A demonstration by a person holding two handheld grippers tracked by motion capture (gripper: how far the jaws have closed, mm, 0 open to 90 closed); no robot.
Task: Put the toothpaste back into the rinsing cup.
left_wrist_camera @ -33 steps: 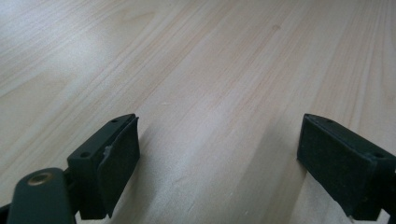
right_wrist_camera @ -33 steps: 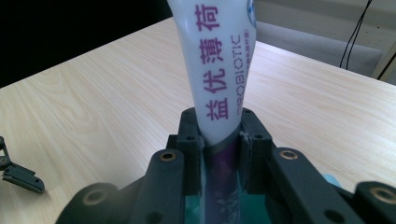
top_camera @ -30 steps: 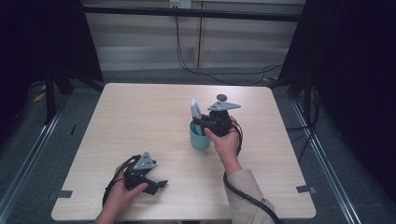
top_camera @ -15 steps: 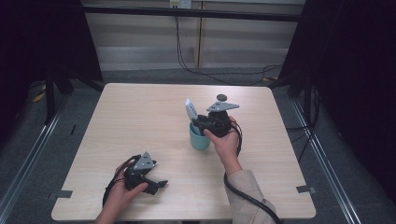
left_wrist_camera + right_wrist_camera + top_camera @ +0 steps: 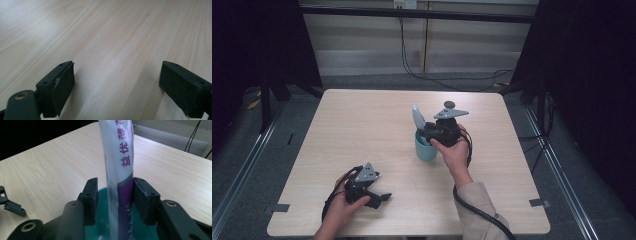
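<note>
A teal cup point(image 5: 426, 149) stands near the table's middle with a white and purple tube point(image 5: 417, 118) upright in it, leaning a little left. My right gripper point(image 5: 424, 134) sits over the cup's rim. In the right gripper view the tube point(image 5: 117, 150) stands between my right gripper's point(image 5: 115, 195) jaws, which have just been opening. The left pad is clear of the tube and the right pad is just beside it, above the cup point(image 5: 102, 215). My left gripper point(image 5: 382, 197) rests on the table at the front left, open point(image 5: 116, 82) with only bare wood between its jaws.
The wooden table point(image 5: 362, 125) has dark floor and metal rails around it. Cables hang behind the far edge. My left gripper point(image 5: 12, 207) shows small at the left edge of the right gripper view.
The tube's top has tipped slightly to the left in the cup. Both hands have stayed where they were.
</note>
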